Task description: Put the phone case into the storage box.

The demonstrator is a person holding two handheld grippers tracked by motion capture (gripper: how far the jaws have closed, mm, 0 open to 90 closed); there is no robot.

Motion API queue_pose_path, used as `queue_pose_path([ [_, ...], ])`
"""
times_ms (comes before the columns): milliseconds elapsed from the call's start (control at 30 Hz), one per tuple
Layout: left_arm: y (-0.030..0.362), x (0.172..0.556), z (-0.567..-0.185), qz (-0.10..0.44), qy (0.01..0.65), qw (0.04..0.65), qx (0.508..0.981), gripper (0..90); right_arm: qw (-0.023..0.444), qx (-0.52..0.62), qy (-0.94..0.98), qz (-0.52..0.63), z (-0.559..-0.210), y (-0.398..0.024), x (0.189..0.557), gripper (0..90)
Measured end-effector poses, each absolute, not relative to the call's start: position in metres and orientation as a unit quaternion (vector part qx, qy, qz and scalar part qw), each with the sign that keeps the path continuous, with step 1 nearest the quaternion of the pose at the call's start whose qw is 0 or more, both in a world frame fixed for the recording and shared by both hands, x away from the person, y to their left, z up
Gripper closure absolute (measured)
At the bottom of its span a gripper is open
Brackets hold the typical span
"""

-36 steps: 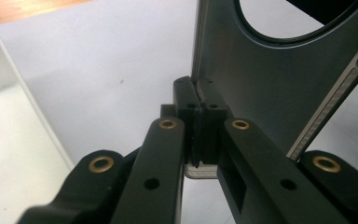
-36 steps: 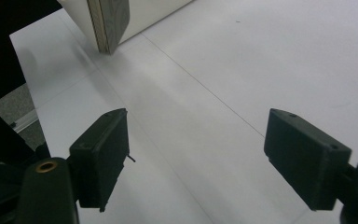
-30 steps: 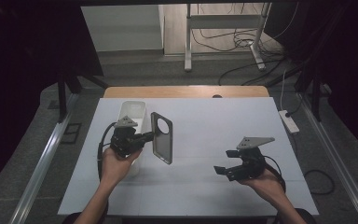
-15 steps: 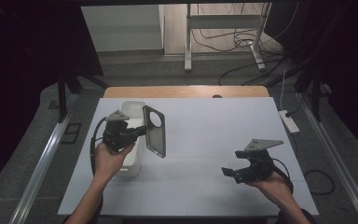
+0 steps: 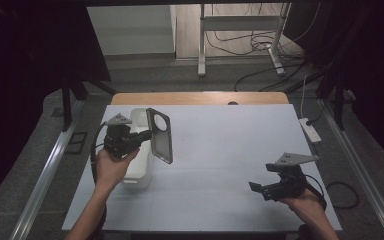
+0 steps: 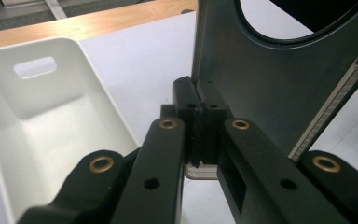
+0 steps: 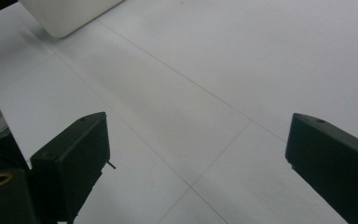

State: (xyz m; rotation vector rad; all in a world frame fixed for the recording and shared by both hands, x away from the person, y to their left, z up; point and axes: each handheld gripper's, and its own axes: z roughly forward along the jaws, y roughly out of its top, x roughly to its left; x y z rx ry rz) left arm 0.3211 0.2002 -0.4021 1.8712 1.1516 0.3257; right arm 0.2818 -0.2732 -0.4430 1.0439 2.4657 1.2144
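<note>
Left claw (image 5: 142, 137) pinches dark case (image 5: 160, 135) upright, long axis vertical.

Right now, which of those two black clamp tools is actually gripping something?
The left gripper: its jaws are pinched on the dark phone case above the white bin. The right gripper is spread wide, with nothing between its jaws.

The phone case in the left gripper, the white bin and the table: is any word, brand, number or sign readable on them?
None: no text can be read on the phone case, the bin or the table.
</note>
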Motion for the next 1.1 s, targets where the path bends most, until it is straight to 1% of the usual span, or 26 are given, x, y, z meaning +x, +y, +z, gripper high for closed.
queue_pose_path([
  [200, 0.208, 0.324, -0.396, 0.142, 0.468, 0.441, 0.752, 89.1, 0.116, 0.366, 0.828, 0.409, -0.445, -0.284, 0.279, 3.3],
  [400, 0.216, 0.327, -0.394, 0.147, 0.476, 0.437, 0.749, 89.1, 0.120, 0.376, 0.823, 0.409, -0.446, -0.292, 0.276, 2.5],
  [1100, 0.244, 0.352, -0.391, 0.169, 0.513, 0.418, 0.730, 89.1, 0.146, 0.418, 0.800, 0.405, -0.446, -0.325, 0.255, 2.1],
])
